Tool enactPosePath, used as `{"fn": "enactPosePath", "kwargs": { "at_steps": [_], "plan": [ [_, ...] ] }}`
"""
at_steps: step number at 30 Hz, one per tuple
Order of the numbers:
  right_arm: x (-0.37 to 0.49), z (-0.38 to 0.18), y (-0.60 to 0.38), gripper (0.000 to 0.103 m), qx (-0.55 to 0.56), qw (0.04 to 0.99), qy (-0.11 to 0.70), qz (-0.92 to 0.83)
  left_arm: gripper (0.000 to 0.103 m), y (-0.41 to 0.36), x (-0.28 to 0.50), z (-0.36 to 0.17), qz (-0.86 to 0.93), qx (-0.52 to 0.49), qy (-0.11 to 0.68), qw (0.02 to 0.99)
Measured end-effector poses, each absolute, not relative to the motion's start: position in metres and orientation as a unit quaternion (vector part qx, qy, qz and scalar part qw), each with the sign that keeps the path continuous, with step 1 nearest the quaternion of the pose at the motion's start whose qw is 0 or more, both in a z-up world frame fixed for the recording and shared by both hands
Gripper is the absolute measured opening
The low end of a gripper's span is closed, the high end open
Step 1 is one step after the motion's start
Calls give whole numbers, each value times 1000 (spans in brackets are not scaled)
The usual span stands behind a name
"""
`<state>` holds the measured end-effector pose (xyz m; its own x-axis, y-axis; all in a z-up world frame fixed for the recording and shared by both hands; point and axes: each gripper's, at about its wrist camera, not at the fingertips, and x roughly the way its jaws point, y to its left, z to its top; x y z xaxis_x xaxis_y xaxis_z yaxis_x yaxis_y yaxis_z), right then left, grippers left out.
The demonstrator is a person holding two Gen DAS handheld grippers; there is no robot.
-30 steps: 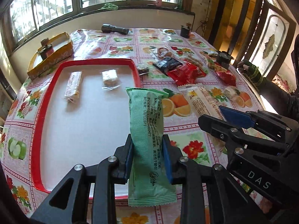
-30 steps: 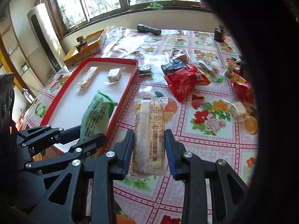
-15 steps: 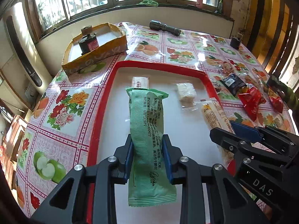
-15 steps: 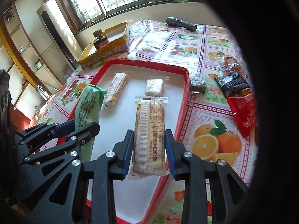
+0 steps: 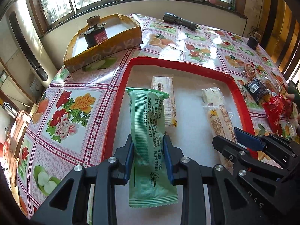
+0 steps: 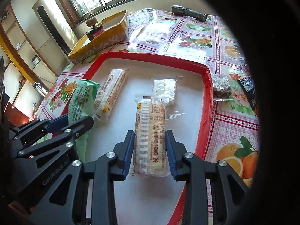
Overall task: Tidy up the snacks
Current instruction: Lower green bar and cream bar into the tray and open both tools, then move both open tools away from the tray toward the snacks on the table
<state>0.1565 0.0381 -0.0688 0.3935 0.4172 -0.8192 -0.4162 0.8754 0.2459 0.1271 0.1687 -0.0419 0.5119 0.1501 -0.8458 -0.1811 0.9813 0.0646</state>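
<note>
- Tray (image 5: 120, 86), red-rimmed with a white floor, now lies under both held snacks; a second ago the two grippers stood over the flowered tablecloth (image 5: 75, 101) right of it.
- Left gripper (image 5: 148, 159) tilts steeply down over the tray's left half, pads pinching a green packet (image 5: 148, 131) at mid-length, its top end toward the far rim.
- On the tray floor past the green packet lies a pale long bar (image 5: 165, 97), unmoved, with a small white square snack (image 6: 165, 90) right of it.
- Right gripper (image 6: 150, 153) angles down over the tray's right half, pads clamped on a cream wrapped bar (image 6: 151, 131).
- Beyond the tray's right rim, loose snacks include a red bag (image 5: 275, 108) and a black packet (image 5: 255, 90).
</note>
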Motion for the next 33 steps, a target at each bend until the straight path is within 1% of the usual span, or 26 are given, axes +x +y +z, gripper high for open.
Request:
{"fn": "enactPosePath", "kwargs": {
  "at_steps": [3, 8, 13, 17, 26, 31, 33],
  "plan": [
    [158, -70, 40, 35, -3, 834, 492, 249, 32, 170, 130, -43, 98, -19, 487, 867],
    [160, -72, 43, 36, -9, 832, 497, 246, 34, 169, 130, -43, 102, -19, 492, 864],
    [160, -73, 47, 36, -15, 830, 502, 241, 43, 167, 130, -45, 113, -15, 500, 858],
    [157, -72, 48, 36, -28, 830, 504, 235, 47, 167, 126, -46, 116, -14, 505, 855],
    [137, -69, 42, 39, -57, 830, 507, 226, 51, 161, 107, -45, 121, -19, 512, 850],
    [119, -65, 32, 44, -63, 831, 506, 223, 51, 153, 90, -42, 121, -24, 512, 850],
    [109, -62, 29, 45, -64, 832, 504, 224, 51, 149, 81, -39, 121, -25, 510, 851]
  ]
}}
